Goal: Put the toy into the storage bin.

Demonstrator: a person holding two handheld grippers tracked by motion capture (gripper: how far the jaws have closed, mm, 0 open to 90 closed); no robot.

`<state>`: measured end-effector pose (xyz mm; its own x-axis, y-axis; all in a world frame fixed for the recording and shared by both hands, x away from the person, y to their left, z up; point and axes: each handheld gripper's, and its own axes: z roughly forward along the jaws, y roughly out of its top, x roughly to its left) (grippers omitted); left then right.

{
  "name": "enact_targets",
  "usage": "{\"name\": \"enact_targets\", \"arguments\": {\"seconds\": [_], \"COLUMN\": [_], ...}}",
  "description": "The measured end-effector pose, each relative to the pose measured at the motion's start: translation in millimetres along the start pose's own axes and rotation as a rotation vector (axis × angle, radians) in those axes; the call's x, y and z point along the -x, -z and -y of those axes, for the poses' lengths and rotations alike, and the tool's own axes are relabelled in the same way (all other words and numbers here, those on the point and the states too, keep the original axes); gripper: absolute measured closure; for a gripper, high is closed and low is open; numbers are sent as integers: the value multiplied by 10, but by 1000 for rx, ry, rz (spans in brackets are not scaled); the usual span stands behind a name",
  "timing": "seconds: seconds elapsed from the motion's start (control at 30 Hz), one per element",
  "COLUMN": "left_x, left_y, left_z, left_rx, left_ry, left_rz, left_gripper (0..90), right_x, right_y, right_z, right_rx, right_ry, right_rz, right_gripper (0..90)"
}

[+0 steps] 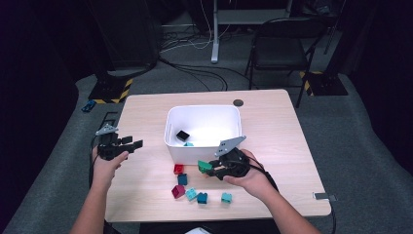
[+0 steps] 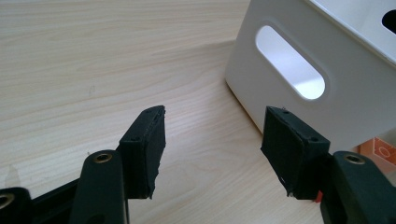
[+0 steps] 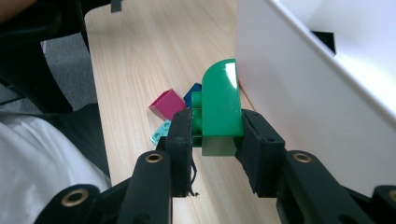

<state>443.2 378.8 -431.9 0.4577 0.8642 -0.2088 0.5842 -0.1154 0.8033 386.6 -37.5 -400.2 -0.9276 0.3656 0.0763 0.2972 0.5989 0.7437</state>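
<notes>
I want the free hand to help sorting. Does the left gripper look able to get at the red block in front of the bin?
Probably yes. The left gripper is open and empty, and bare table lies between it and the red block; the white bin stands just behind that path.

On the wooden counter [image 1: 272, 126] lie loose bricks: a red one [image 1: 178, 168], a dark blue one [image 1: 182, 179], a magenta one [image 1: 178, 191] and three teal ones close together. Behind the counter a black folding chair [image 1: 282, 46] stands on the grey floor, near some cables [image 1: 195, 73].
</notes>
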Motion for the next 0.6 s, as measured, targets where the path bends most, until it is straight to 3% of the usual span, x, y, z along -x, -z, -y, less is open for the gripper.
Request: {"name": "enact_targets", "arguments": {"seconds": [0.3, 0.6], "left_x": [-4, -5], "left_y": [-4, -3], "left_z": [1, 4], "left_rx": [-1, 2], "left_ry": [-3, 9], "left_rz": [-1, 0], "left_gripper": [395, 395], "right_x": [61, 127], "right_y": [167, 325], "right_z": [-166, -410], "right_rx": [28, 43], "right_ry": [-48, -39], "right_rz": [19, 69], "right_gripper": [660, 660]}}
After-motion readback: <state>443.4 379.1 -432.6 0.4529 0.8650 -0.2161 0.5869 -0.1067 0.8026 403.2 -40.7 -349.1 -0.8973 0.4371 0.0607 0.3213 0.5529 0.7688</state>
